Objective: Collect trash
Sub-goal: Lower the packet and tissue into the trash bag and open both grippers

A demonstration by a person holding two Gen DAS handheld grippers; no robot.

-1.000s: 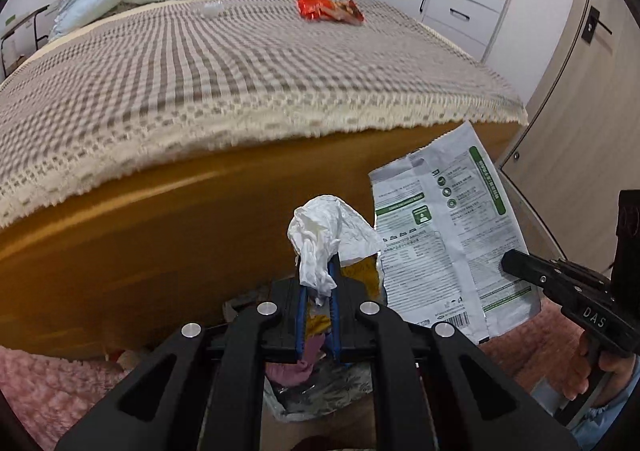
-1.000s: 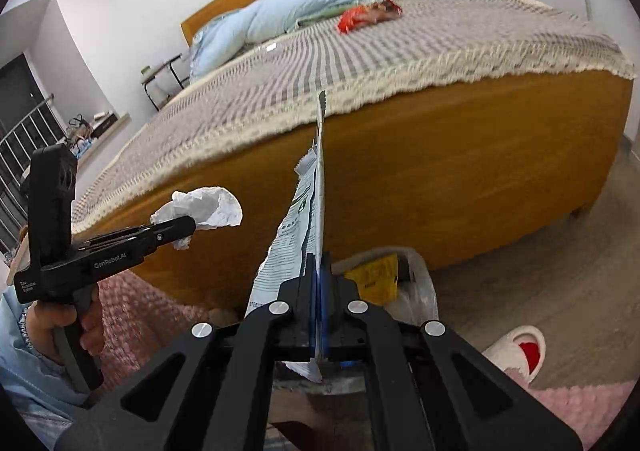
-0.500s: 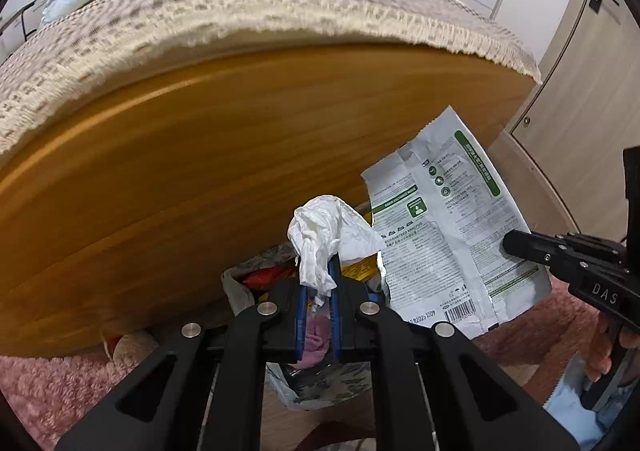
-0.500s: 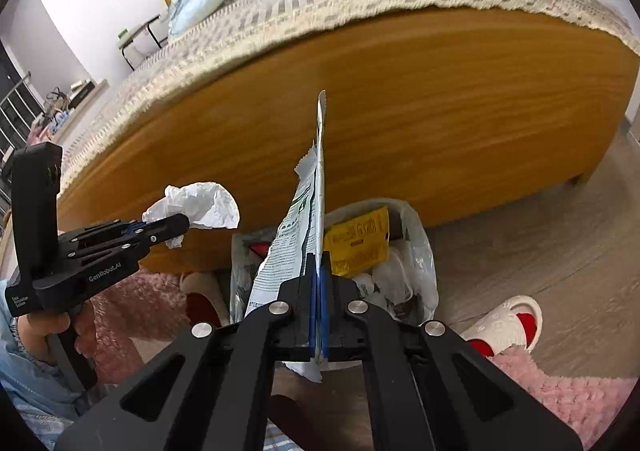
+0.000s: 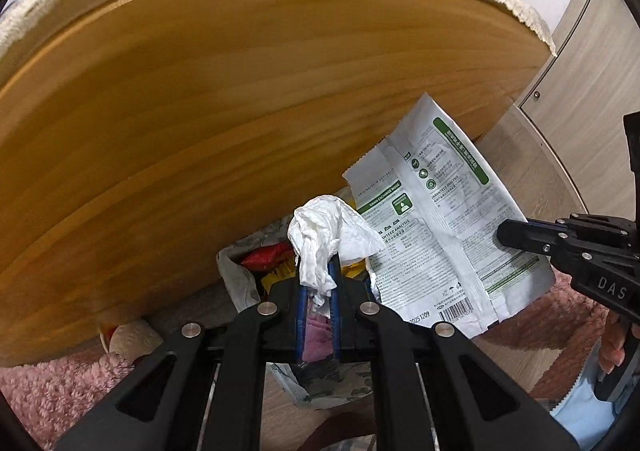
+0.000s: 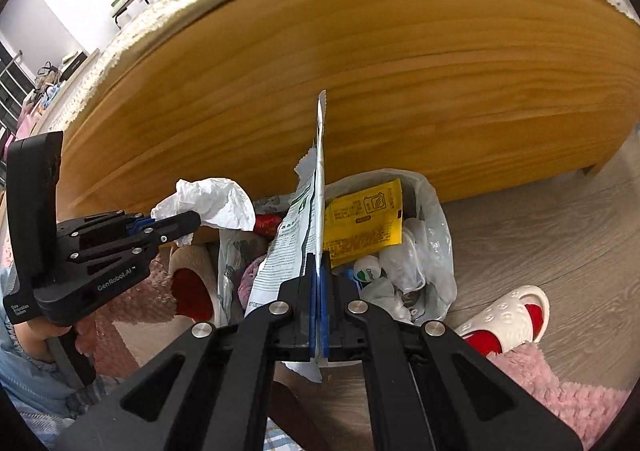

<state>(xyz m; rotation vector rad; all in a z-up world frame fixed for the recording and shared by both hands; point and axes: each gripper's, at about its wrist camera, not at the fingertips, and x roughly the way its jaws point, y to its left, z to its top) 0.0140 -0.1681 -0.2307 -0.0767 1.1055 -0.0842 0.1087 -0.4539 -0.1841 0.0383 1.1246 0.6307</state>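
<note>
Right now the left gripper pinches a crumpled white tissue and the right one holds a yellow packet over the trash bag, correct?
Not quite. The right gripper holds the white-and-green printed pouch; the yellow packet already lies in the trash bag, as the right wrist view shows. The left gripper does pinch the tissue.

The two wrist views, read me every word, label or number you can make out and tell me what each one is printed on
"GRAIN EXCHANGE MODE", "GUARANTEED ANALYSIS", "20251209": white and green pouch, held by the right gripper.
"DAS": right gripper body.
"GenRobot.AI": side of the left gripper, which holds a crumpled tissue.
Pouch fine print, barcode digits, the yellow packet in the trash bag, and the left gripper's small lower label: too small to read.
</note>
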